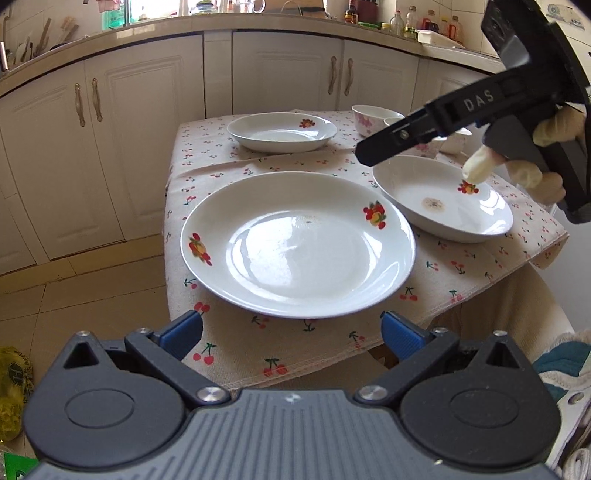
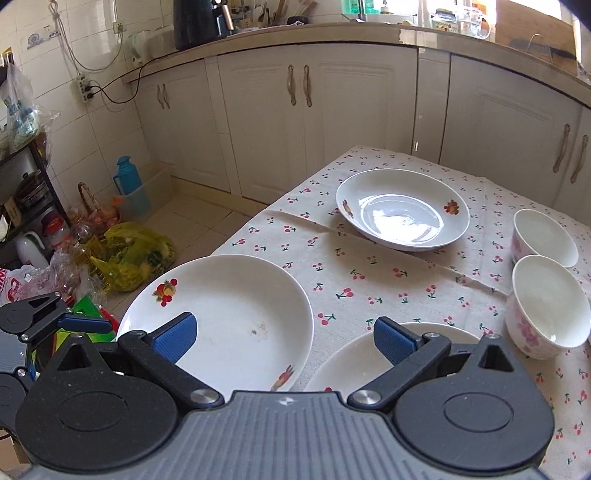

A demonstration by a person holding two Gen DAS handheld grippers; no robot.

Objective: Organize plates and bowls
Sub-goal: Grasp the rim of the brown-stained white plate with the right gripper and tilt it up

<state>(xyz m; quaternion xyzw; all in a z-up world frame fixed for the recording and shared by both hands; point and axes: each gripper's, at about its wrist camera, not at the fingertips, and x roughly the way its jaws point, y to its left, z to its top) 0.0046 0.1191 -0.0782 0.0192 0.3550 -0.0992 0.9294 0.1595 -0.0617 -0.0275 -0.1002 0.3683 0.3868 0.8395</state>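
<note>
Three white plates with fruit prints lie on a cherry-print tablecloth: a near plate (image 1: 297, 243) (image 2: 229, 317), a right plate (image 1: 441, 197) (image 2: 369, 362) and a far plate (image 1: 281, 132) (image 2: 402, 210). Two white bowls with pink flowers (image 2: 546, 306) (image 2: 543, 236) stand at the table's right side; one shows in the left wrist view (image 1: 369, 118). My left gripper (image 1: 291, 332) is open and empty just before the near plate's front rim. My right gripper (image 2: 284, 339) is open and empty above the gap between the near and right plates.
White kitchen cabinets (image 1: 122, 122) run behind the table under a cluttered counter (image 2: 295, 29). Bags, a yellow sack (image 2: 129, 254), a teal thermos (image 2: 127, 177) and a shelf rack (image 2: 22, 199) crowd the floor left of the table. The tablecloth (image 2: 369, 280) hangs over the table's edges.
</note>
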